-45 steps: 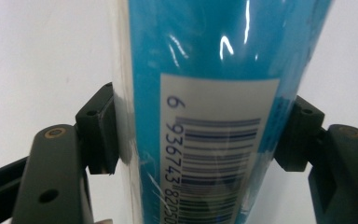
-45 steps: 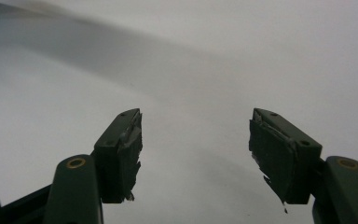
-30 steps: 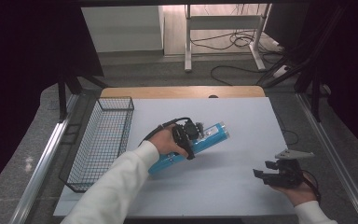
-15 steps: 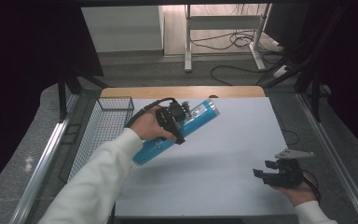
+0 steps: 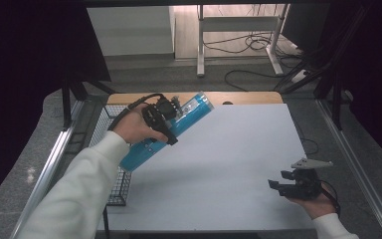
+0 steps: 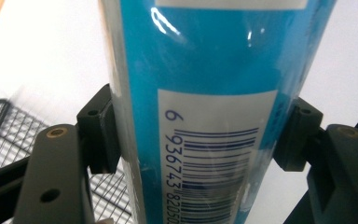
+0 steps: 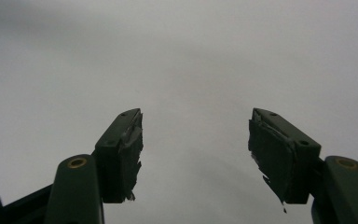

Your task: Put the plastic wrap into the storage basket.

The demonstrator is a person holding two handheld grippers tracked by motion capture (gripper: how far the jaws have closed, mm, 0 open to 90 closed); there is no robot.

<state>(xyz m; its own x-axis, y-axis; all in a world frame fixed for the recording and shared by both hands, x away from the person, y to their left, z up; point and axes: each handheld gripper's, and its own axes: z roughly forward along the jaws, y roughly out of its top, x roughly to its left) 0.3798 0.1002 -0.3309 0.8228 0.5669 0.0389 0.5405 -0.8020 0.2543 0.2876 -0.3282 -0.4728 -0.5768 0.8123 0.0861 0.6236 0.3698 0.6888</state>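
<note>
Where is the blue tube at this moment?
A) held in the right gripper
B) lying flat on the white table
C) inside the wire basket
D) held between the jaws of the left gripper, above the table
D: the left gripper has one jaw pressed on each side of the blue tube, which it holds tilted above the table.

blue tube (image 6: pixel 205 70) | white barcode label (image 6: pixel 214 154) | digits "6 936743 8205…", rest cut off

Your left gripper (image 5: pixel 165 121) holds the tube (image 5: pixel 179 123) above the table's (image 5: pixel 219 164) left edge, over the wire basket (image 5: pixel 113 191); your right gripper (image 5: pixel 278 185) sits near the front right corner.
</note>
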